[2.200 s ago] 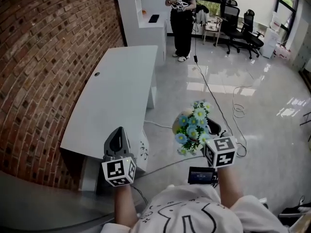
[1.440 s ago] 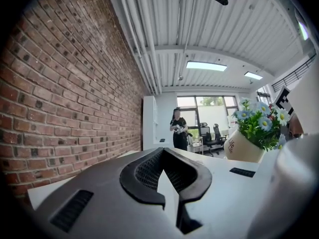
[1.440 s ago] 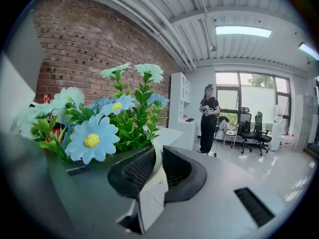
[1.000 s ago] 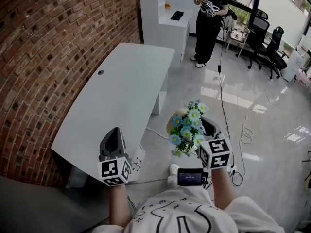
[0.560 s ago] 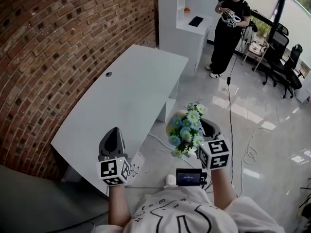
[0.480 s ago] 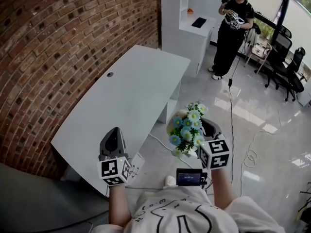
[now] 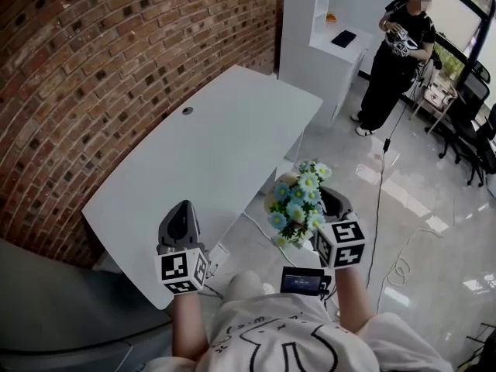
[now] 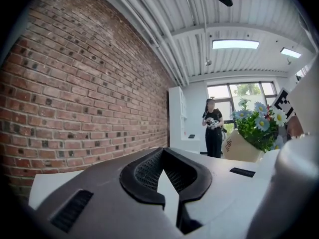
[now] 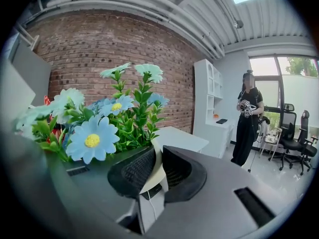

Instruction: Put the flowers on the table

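Flowers carried up to bench, not set down yet.
Left tongs [image 7: 180, 208] pinched together on nothing, tips meeting. They now hang over the near corner of the bench [image 7: 209, 146]; two seconds back they were short of it, so the walk-up looks about done. Bench runs ahead and to the right of left tongs, top bare. Flowers [image 7: 298, 200] sit at the tips of right tongs [image 7: 328, 201], which are clamped on the cream pot [image 7: 274, 196] rim, same grip as before. Flowers are between the two tongs, just off the bench edge, over floor [image 7: 403, 200]. Likely next: swing right tongs left over bench, then lower. Count: 2 tongs, 1 bench, 1 pot, 1 bunch with at least six blooms, 1 bystander [image 7: 399, 56] far ahead-right of right tongs.
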Demonstrator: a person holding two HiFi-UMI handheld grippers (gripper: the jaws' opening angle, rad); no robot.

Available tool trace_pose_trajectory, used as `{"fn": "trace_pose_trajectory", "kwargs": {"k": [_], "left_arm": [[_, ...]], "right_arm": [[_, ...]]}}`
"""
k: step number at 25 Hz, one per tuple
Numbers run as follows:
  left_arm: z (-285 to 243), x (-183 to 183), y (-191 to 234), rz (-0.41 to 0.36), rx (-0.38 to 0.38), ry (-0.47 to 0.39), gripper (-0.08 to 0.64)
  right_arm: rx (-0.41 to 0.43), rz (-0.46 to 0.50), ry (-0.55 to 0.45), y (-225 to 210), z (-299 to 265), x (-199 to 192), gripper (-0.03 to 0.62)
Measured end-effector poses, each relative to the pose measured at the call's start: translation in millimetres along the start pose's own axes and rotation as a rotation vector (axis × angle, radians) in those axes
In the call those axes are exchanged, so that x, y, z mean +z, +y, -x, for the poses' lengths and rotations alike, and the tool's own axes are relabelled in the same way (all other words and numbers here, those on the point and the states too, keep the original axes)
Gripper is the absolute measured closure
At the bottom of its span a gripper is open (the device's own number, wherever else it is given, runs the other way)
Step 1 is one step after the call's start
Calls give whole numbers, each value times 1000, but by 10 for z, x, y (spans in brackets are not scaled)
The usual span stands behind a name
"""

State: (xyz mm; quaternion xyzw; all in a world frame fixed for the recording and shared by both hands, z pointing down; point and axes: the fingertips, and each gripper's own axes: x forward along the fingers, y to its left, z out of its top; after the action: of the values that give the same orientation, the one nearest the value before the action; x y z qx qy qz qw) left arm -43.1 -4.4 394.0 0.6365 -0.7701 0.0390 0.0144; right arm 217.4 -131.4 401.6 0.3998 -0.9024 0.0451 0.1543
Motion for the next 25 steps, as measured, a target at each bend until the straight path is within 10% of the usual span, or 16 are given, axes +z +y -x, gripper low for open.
{"fn": "trace_pose_trajectory", "kwargs": {"k": [25], "left_arm": [[-895, -124, 906, 84, 222, -6, 551]], "right_arm": [[190, 99, 15, 130, -1758, 533, 543]]}}
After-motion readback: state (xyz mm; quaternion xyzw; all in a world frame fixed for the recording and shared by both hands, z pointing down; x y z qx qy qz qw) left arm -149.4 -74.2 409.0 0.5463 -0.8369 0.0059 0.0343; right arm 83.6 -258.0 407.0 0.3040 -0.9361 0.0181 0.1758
